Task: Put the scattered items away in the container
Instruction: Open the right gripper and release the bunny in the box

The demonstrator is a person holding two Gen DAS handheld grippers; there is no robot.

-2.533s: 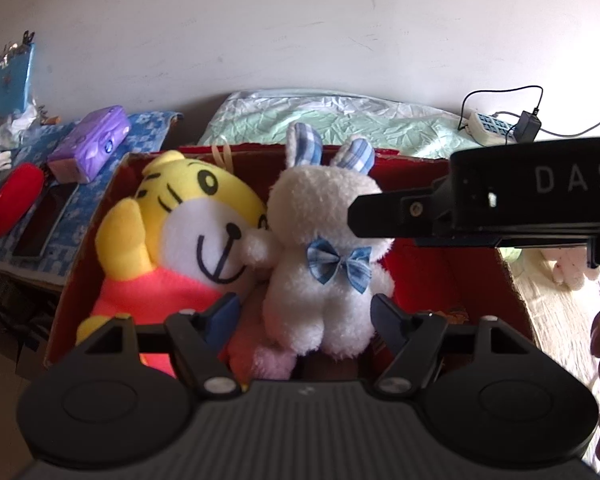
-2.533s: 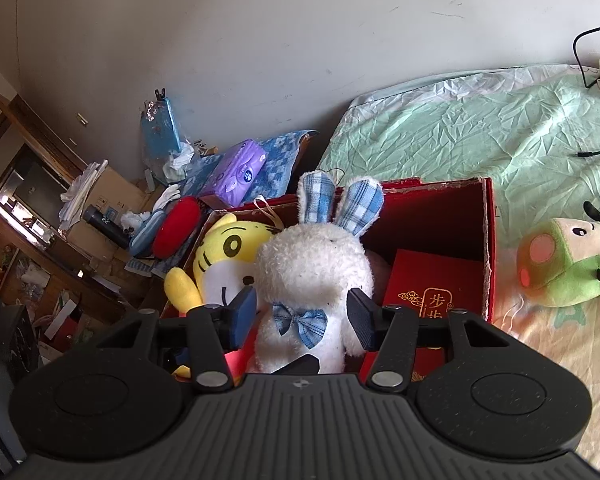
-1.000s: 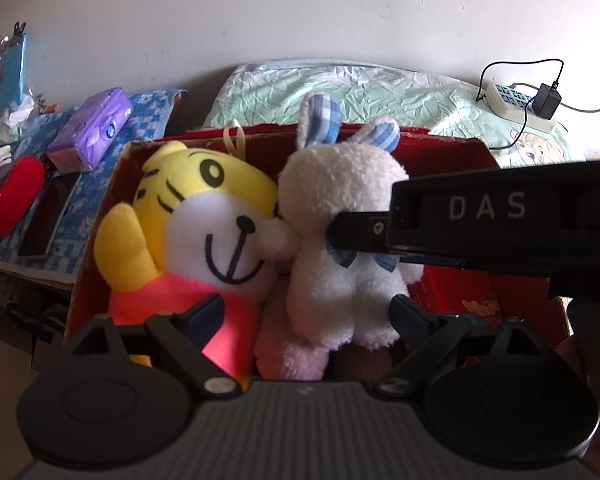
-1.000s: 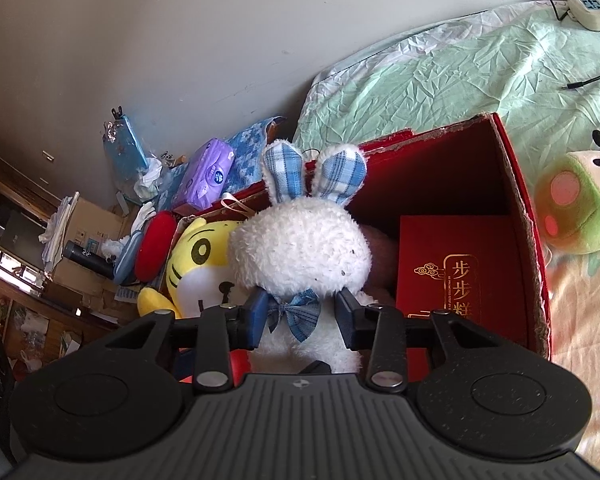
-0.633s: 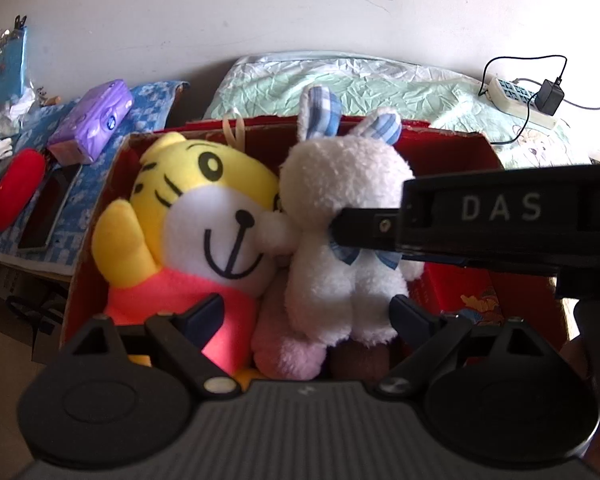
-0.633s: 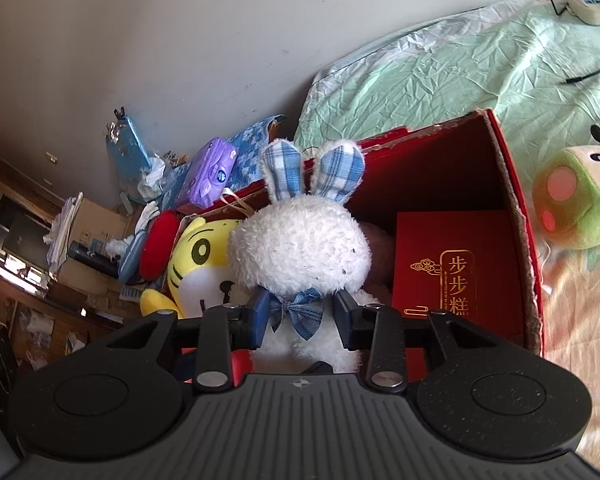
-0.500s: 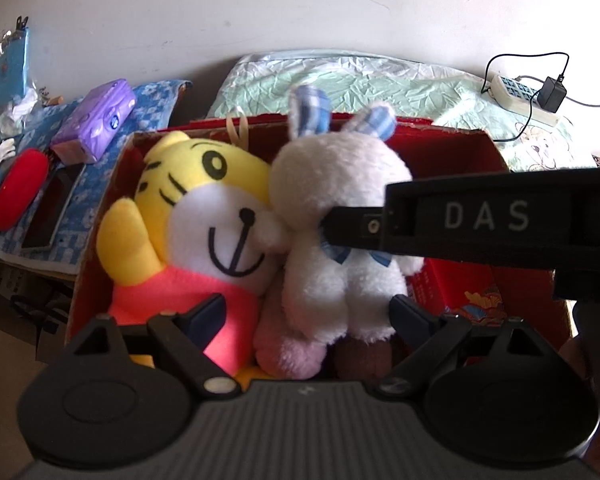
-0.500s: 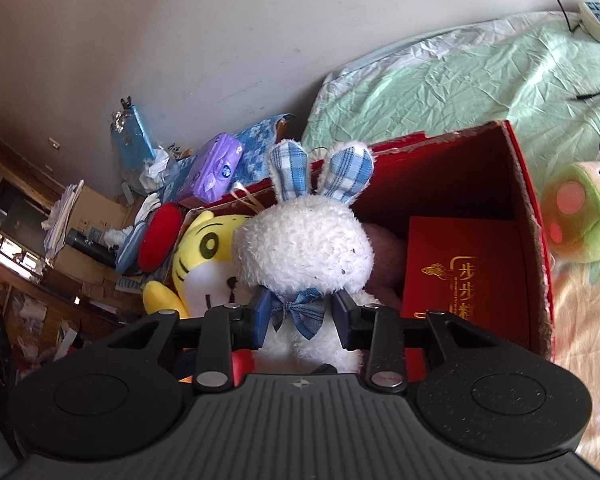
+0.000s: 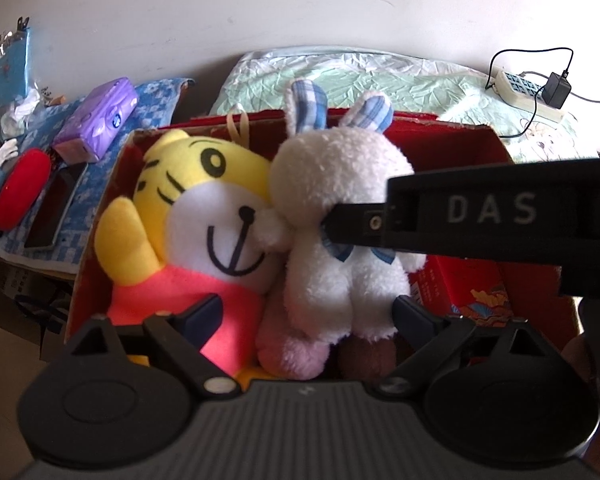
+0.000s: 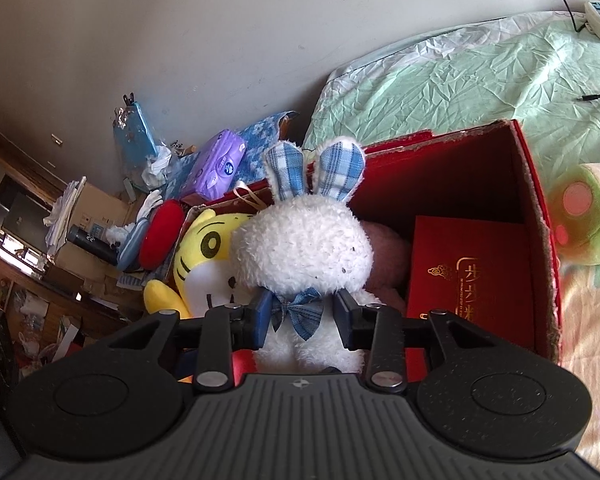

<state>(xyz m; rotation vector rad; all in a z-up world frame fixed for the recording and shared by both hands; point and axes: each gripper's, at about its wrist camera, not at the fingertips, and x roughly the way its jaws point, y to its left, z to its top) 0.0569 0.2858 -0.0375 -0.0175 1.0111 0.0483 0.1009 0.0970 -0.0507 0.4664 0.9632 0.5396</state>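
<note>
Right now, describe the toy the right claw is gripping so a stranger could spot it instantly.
Find the red box on the green-sheeted bed. Inside it, beside a yellow tiger, sits a white rabbit, pinched at the neck by the right claw. Only it has blue plaid ears and a blue bow tie.
</note>
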